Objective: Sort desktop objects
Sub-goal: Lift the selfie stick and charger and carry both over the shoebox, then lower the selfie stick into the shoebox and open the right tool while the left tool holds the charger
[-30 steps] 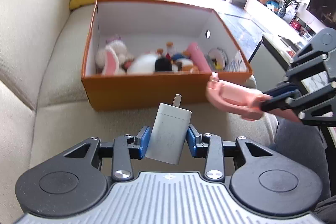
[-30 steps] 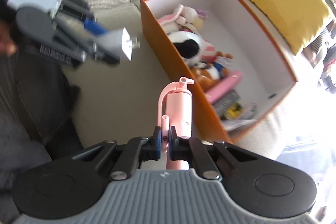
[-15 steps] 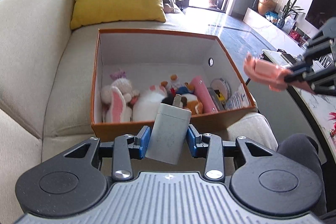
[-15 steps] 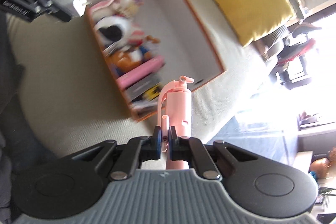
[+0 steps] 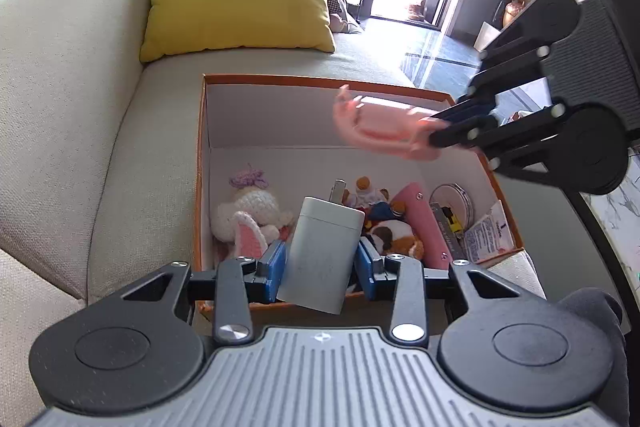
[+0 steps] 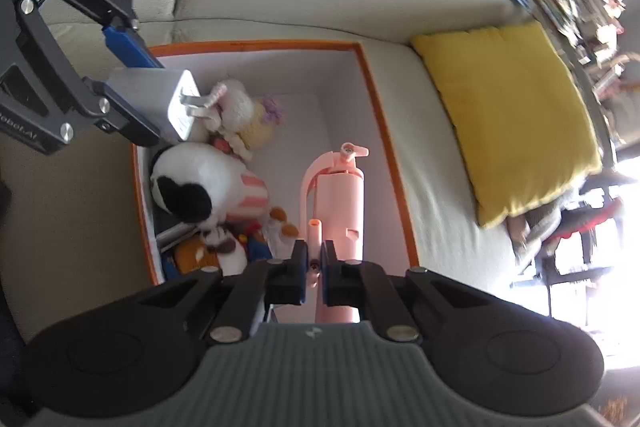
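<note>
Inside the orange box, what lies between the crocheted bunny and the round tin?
In the left wrist view, small plush figures and a pink case lie between the crocheted bunny and the round tin, partly hidden behind the held charger.

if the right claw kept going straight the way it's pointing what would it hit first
Probably the bare white floor of the orange box, beside the plush toys; the pink extinguisher-shaped item it holds would touch first. Depth is unclear.
</note>
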Tool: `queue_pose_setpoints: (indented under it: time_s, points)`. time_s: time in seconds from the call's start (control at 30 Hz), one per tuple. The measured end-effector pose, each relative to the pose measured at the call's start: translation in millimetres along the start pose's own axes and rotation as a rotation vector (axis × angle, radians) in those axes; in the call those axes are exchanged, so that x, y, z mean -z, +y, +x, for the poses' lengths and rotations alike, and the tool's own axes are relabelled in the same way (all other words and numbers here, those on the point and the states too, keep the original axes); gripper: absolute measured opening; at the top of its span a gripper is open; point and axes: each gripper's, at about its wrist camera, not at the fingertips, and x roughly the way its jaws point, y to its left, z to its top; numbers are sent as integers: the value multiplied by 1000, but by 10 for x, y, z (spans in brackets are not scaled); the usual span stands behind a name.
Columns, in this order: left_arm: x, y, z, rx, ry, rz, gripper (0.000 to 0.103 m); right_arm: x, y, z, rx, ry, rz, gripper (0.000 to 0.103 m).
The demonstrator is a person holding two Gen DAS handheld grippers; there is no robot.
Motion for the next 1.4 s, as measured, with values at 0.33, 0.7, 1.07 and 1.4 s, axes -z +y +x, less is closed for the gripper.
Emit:
queue_pose_setpoints:
  time_s: [0.33,0.7,1.07,1.4]
  points:
    - [-54,239,222,-2,22,-30,43,-92,-77,680,-83,-16,-81,7]
    - [-105,342,354,-7,32,-48,43,-75,-277,1109,-83,-8,-96,8]
    - [-113,300,359,-9,41,-53,43,23,-344,1252,31,27,-100,7]
    - [-155,287,361,-6,34,-39,43,100,-332,1090,50,18,-2,8]
